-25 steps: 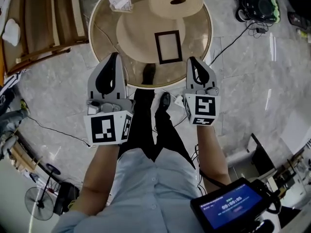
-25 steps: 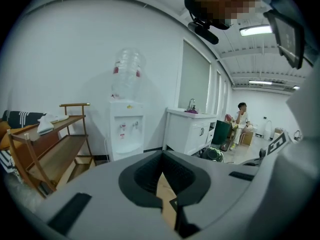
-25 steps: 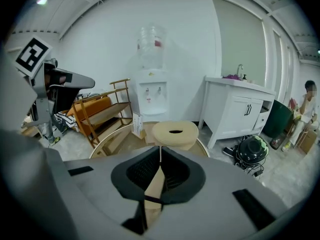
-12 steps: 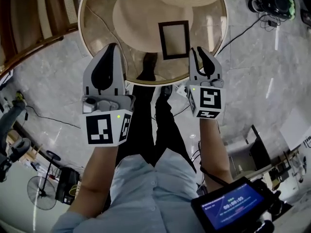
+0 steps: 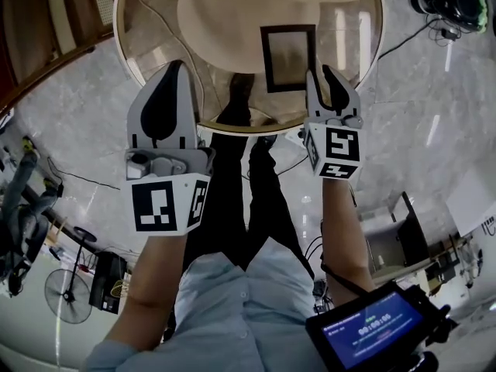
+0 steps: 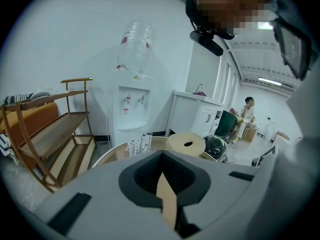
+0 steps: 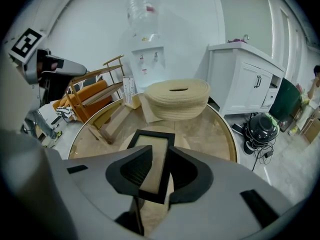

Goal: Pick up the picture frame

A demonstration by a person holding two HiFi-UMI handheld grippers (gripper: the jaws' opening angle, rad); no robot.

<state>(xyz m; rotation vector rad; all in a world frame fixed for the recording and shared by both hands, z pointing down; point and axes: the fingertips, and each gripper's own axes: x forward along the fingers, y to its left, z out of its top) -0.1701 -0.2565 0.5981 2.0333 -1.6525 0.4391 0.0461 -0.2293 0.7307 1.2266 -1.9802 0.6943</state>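
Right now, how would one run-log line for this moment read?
stage: pre-grasp | right gripper: fingers opening, aimed at picture frame, no grip | left gripper: shut, empty | picture frame: flat on round table

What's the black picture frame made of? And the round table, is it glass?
The picture frame has a matte black border, probably painted wood or plastic; I can't tell which. The table top is clear glass, slightly tinted: the floor shows through it. Its rim looks like brass-coloured metal.
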